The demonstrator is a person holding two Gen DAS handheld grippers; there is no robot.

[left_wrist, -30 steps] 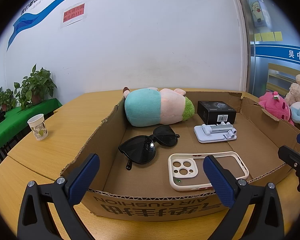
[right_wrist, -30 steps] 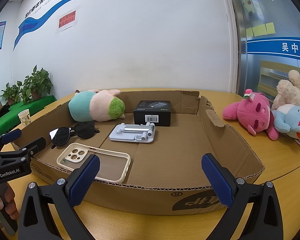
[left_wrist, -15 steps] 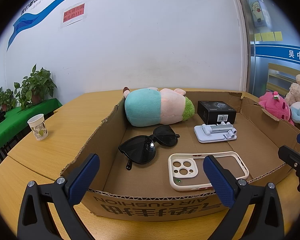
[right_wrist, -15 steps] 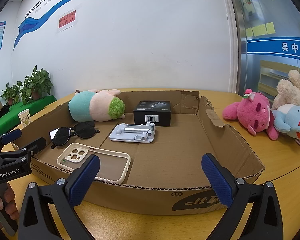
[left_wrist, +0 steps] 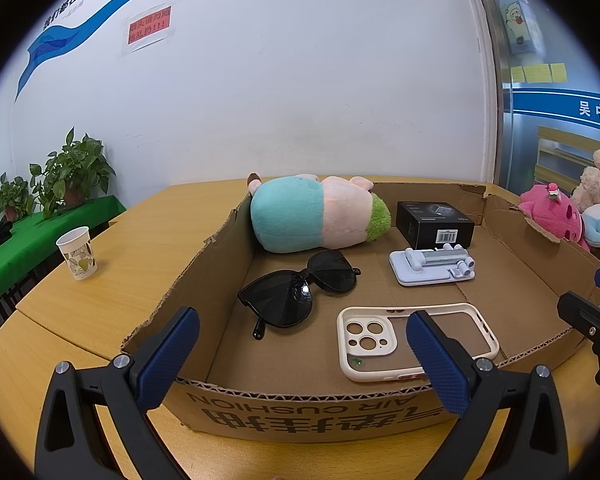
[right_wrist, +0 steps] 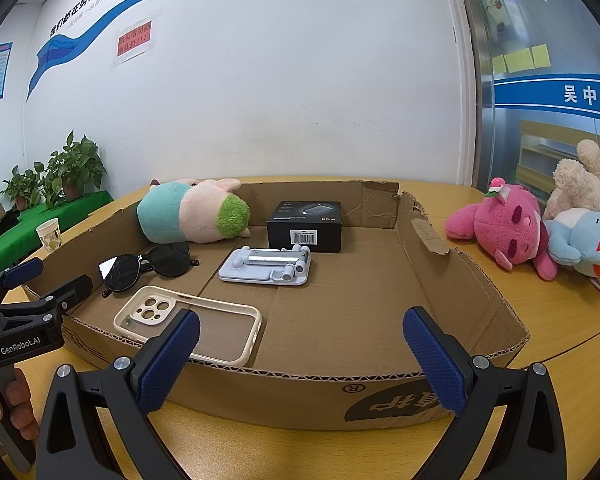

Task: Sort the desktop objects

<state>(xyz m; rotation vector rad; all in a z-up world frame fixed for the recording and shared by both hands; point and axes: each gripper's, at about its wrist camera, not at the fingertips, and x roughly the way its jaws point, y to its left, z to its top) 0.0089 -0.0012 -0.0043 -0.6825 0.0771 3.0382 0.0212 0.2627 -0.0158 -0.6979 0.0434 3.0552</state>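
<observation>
A shallow cardboard box (left_wrist: 188, 272) (right_wrist: 460, 280) lies on the wooden table. Inside it lie a teal-pink plush (left_wrist: 316, 216) (right_wrist: 192, 216), black sunglasses (left_wrist: 296, 296) (right_wrist: 144, 266), a cream phone case (left_wrist: 416, 340) (right_wrist: 188, 320), a pale phone stand (left_wrist: 432, 268) (right_wrist: 268, 264) and a black charger box (left_wrist: 434, 224) (right_wrist: 306, 224). My left gripper (left_wrist: 302, 352) is open and empty in front of the box's near wall. My right gripper (right_wrist: 300, 352) is open and empty at the near wall too. Each gripper shows at the edge of the other view.
A pink plush (right_wrist: 500, 228) (left_wrist: 552, 212), a blue plush (right_wrist: 580, 240) and a beige plush (right_wrist: 580, 180) lie on the table right of the box. A paper cup (left_wrist: 78, 252) (right_wrist: 50, 234) stands at the left. Potted plants (left_wrist: 68, 172) stand beyond it.
</observation>
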